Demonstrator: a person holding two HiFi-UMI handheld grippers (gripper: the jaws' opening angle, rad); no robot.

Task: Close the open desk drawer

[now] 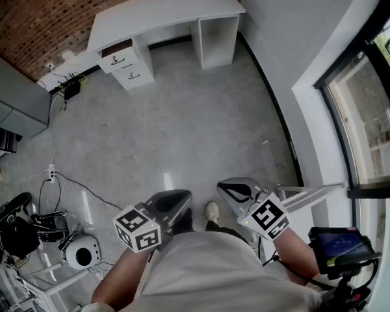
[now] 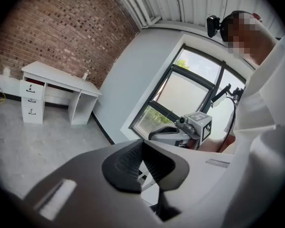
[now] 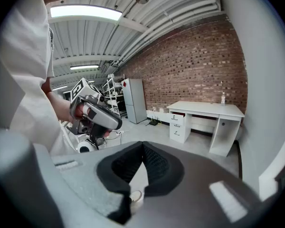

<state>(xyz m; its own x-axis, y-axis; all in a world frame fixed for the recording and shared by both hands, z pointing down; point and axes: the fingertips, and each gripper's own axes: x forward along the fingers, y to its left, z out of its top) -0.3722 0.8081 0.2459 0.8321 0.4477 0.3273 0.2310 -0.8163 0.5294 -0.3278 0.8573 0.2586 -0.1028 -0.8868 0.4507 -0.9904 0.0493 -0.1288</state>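
Observation:
A white desk [image 1: 162, 8] stands far off against the brick wall. Its drawer unit [image 1: 130, 67] is at the desk's left end, and the top drawer [image 1: 117, 49] is pulled out a little. The desk [image 2: 57, 75] is small in the left gripper view, as is the drawer [image 3: 177, 117] in the right gripper view. My left gripper [image 1: 181, 199] and right gripper [image 1: 225, 188] are held close to the person's body, several floor lengths from the desk. Both are shut on nothing, pads meeting at the tips [image 2: 142, 144] [image 3: 142, 146].
Bare grey floor [image 1: 182, 129] lies between me and the desk. Cables and a power strip [image 1: 52, 173], a white round device [image 1: 83, 252] and black gear lie at the left. A grey cabinet [image 1: 10, 103] stands left; a window [image 1: 370, 109] and a small screen [image 1: 341, 242] are at the right.

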